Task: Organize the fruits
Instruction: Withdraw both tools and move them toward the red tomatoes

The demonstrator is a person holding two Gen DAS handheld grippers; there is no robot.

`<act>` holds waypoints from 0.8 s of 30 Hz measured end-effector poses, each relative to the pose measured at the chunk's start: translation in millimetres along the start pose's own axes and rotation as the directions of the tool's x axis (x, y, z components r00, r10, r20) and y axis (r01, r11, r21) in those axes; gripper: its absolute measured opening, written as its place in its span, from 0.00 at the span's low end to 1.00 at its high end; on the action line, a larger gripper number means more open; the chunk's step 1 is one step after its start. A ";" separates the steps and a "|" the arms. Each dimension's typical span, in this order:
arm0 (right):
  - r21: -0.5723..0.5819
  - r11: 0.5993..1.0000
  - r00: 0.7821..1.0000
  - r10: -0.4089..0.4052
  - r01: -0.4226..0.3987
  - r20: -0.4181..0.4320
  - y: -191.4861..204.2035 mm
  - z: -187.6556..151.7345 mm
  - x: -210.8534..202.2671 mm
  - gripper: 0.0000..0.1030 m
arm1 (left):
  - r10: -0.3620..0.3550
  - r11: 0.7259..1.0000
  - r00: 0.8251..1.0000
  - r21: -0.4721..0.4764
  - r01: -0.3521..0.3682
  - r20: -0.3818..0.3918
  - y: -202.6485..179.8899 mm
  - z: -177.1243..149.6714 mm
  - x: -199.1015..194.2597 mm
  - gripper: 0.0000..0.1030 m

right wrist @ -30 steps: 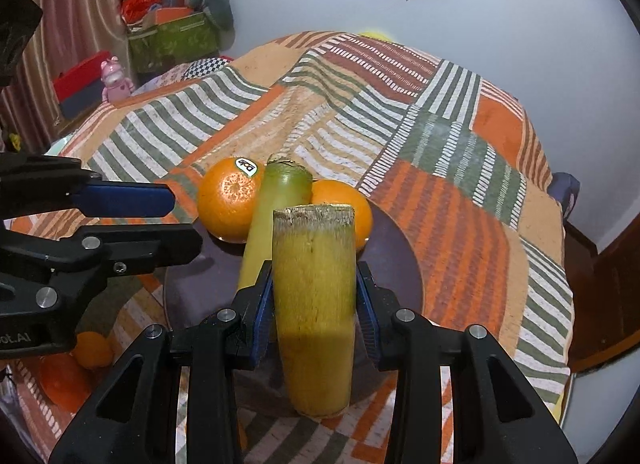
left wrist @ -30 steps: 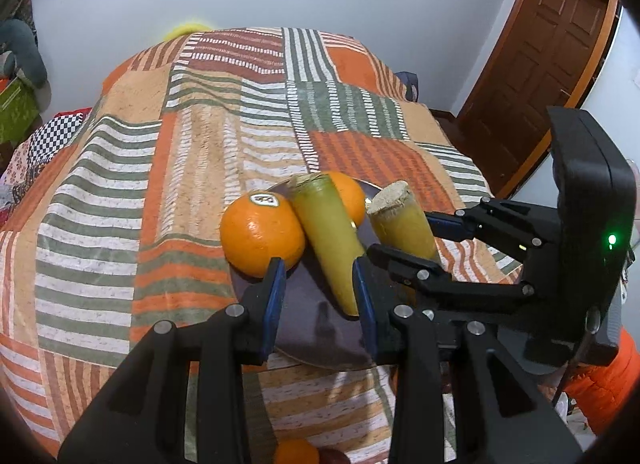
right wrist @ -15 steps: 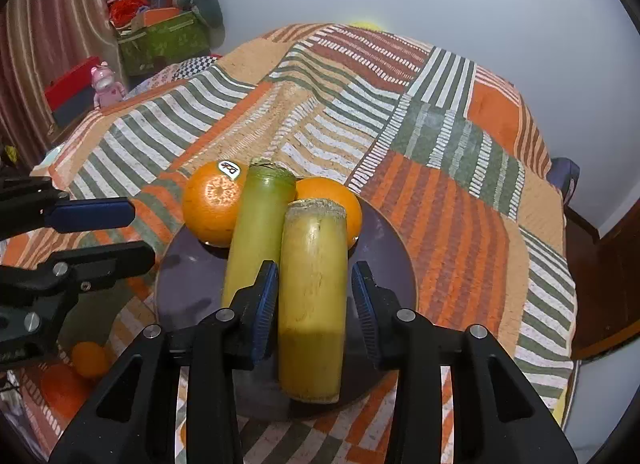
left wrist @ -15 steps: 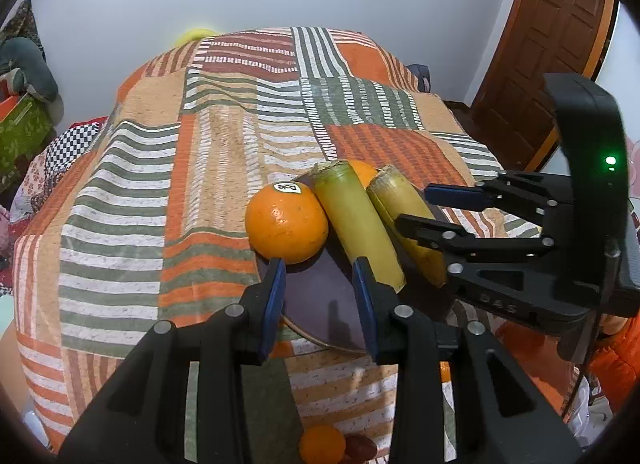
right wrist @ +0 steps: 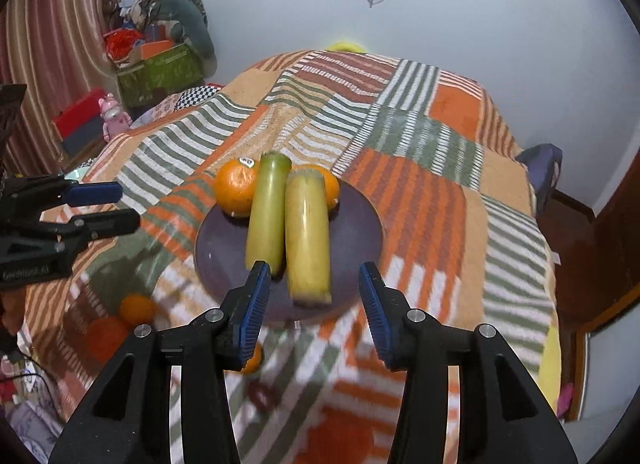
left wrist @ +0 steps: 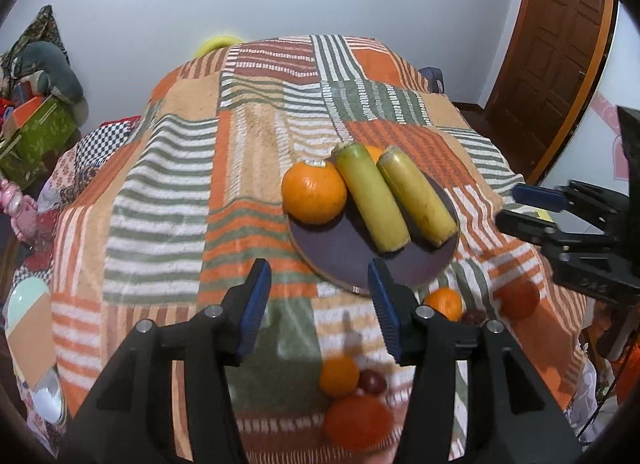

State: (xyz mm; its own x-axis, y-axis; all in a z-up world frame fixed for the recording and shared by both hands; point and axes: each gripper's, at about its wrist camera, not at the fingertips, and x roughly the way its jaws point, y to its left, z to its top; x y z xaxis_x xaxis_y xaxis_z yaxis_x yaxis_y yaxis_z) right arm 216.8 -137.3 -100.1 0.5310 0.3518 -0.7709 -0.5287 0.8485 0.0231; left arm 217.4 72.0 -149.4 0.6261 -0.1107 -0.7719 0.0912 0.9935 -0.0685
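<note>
Dark round plate (left wrist: pixel 340 248) sits on the striped patchwork bedspread (left wrist: pixel 168 191) of the bed, used here as the landmark. On the plate: two yellow-green stalk pieces (left wrist: pixel 372 199) lying side by side and touching, one large orange (left wrist: pixel 314 191) at the plate's left edge against the greener stalk, a second orange (right wrist: pixel 330 183) half hidden behind the stalks. Left gripper (left wrist: pixel 320 304) hangs just short of the plate's near rim, fingers opening, nothing between them. Right gripper (right wrist: pixel 312 300) over the near rim, fingers opening, yellower stalk's end in the gap, pads apart from it. Loose small oranges (left wrist: pixel 442 304) and a dark fruit (left wrist: pixel 372 382) lie on the bedspread near the plate's near side.
</note>
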 end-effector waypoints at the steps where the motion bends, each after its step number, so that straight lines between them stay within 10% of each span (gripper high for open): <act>1: 0.008 1.000 1.000 0.003 -0.003 0.002 -1.8 -3.8 -4.4 0.44 | 0.003 1.000 1.000 -0.001 -0.003 0.000 -0.2 -2.7 -2.9 0.55; 24: 0.163 0.986 0.995 -0.004 0.020 -0.100 -16.5 -96.2 -13.2 0.49 | -0.031 0.998 0.987 -0.051 0.023 -0.156 -17.0 -89.2 -7.9 0.65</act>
State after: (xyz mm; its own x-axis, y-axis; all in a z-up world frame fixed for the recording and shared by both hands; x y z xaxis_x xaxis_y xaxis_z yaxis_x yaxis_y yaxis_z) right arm 154.8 -194.0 -151.5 0.4642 0.3071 -0.8308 -0.4027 0.9086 0.1109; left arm 141.8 58.5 -198.4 0.4943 -0.1358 -0.8586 0.0665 0.9907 -0.1184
